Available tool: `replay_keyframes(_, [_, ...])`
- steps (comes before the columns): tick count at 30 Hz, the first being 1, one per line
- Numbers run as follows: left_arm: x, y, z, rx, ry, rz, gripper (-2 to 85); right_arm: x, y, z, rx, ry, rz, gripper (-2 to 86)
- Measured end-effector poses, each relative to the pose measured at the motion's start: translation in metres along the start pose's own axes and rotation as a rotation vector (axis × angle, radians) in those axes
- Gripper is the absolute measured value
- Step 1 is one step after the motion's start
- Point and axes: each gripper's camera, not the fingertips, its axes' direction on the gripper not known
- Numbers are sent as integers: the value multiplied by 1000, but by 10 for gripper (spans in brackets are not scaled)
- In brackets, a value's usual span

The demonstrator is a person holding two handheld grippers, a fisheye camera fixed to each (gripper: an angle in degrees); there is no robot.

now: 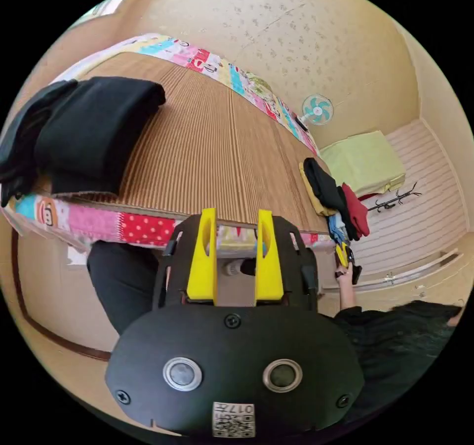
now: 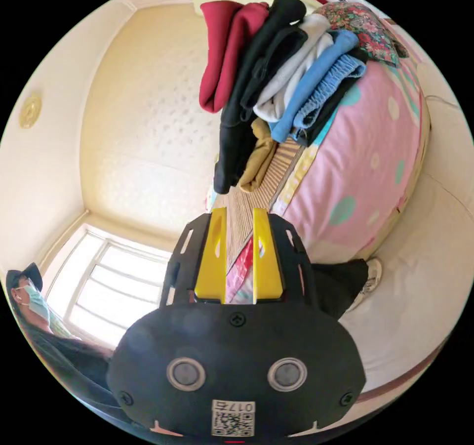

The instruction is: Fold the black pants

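Folded black pants lie on the striped brown mat near the bed's corner, up and to the left of my left gripper. That gripper hovers off the bed's edge, jaws open with nothing between them. A pile of folded clothes sits at the mat's other end, including a black piece, a red one and a tan one. A hand holds my right gripper just below that pile. In the right gripper view the same pile hangs ahead of my right gripper, whose jaws stand open and empty.
The bed has a pink patterned sheet and a colourful border. The person's dark-clad leg stands against the bed, and a sleeve shows at right. A fan, a yellow-green cover and a window surround the bed.
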Motion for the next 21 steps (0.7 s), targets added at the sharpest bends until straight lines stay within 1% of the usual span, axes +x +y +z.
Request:
replay_keyframes(1, [-6, -9, -5, 18, -73, -2, 140, -8, 20, 9, -43, -1, -35, 76])
replay_keyframes(2, [-17, -26, -14, 53, -203, -18, 155, -18, 35, 20, -88, -10, -72, 75])
replay_keyframes(3, [-30, -43, -16, 84, -295, -33, 167, -22, 41, 25, -113, -19, -86, 75])
replay_keyframes(5, [-51, -70, -4, 66, -378, -42, 170, -38, 57, 49, -195, -62, -122, 77])
replay_keyframes(7, [-75, -92, 21, -26, -457, -98, 170, -49, 64, 65, -230, -65, -134, 78])
replay_keyframes(8, [-91, -99, 44, -90, -473, -139, 153, -56, 70, 72, -237, -74, -143, 78])
replay_keyframes(9, [-98, -101, 60, -119, -539, -182, 133, -60, 73, 75, -238, -84, -150, 78])
replay_keyframes(10, [-95, -100, 62, -95, -582, -187, 121, -68, 81, 79, -237, -108, -161, 76])
replay_keyframes(11, [-86, -100, 62, -66, -584, -195, 93, -75, 89, 83, -240, -129, -172, 73])
replay_keyframes(12, [-78, -101, 57, -25, -524, -223, 59, -78, 94, 85, -242, -137, -180, 71])
replay_keyframes(13, [-73, -101, 52, 5, -462, -235, 55, -85, 104, 89, -247, -146, -197, 67])
replay_keyframes(14, [-61, -100, 42, 84, -285, -217, 47, -92, 114, 95, -256, -148, -218, 63])
replay_keyframes(15, [-43, -100, 37, 142, -121, -152, 45, -95, 119, 98, -261, -147, -229, 62])
replay_keyframes(16, [-30, -101, 36, 156, -65, -108, 45, -103, 128, 106, -275, -145, -250, 59])
replay_keyframes(17, [3, -101, 38, 150, -14, -11, 45, -112, 136, 116, -290, -146, -275, 57])
replay_keyframes(18, [42, -97, 43, 134, -6, 105, 46, -117, 141, 122, -300, -148, -289, 56])
replay_keyframes(20, [96, -80, 56, 108, 12, 263, 48, -139, 159, 148, -330, -142, -345, 56])
replay_keyframes(21, [126, -64, 69, 77, 71, 353, 49, -145, 164, 155, -336, -139, -362, 56])
